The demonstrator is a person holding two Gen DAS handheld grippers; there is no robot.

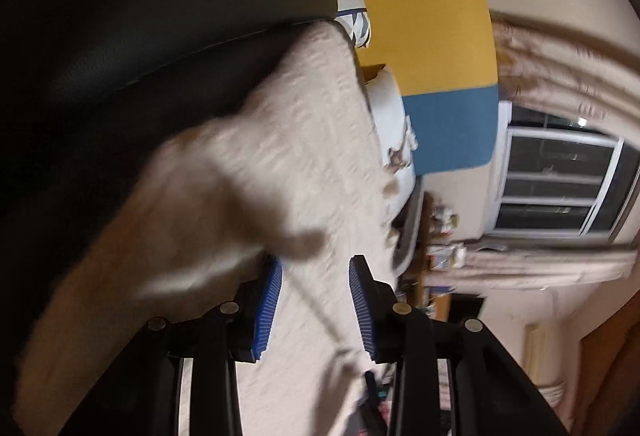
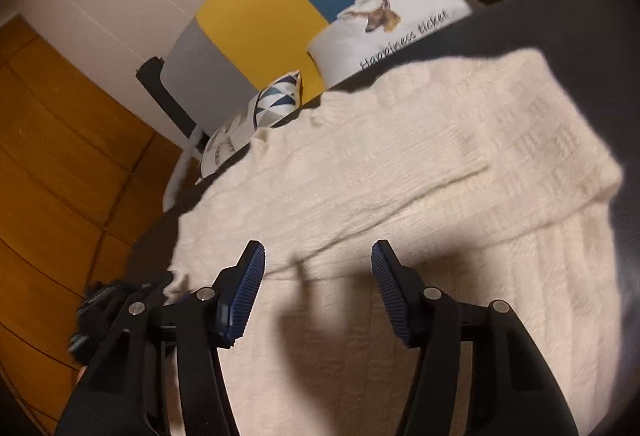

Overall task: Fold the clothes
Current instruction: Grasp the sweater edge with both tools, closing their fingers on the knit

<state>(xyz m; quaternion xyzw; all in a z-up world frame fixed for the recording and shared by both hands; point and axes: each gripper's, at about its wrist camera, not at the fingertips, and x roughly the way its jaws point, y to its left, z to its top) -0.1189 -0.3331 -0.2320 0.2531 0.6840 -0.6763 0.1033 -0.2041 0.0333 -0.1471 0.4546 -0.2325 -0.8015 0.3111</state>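
Both hand-held grippers, left (image 1: pixel 316 292) and right (image 2: pixel 318 276), gape empty over cream sweater (image 2: pixel 400 176); window (image 1: pixel 560 184) only in left view.

Left wrist view: sweater (image 1: pixel 256 172) near fold motion-blurred | shelf items (image 1: pixel 440 236) too small to identify | Right wrist view: sweater (image 2: pixel 400 172) lower part cut off by frame edge

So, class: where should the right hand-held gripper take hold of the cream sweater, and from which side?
Probably the folded sleeve edge of the cream sweater, approached from the near side: that raised ridge crosses directly ahead of the open right hand-held gripper.
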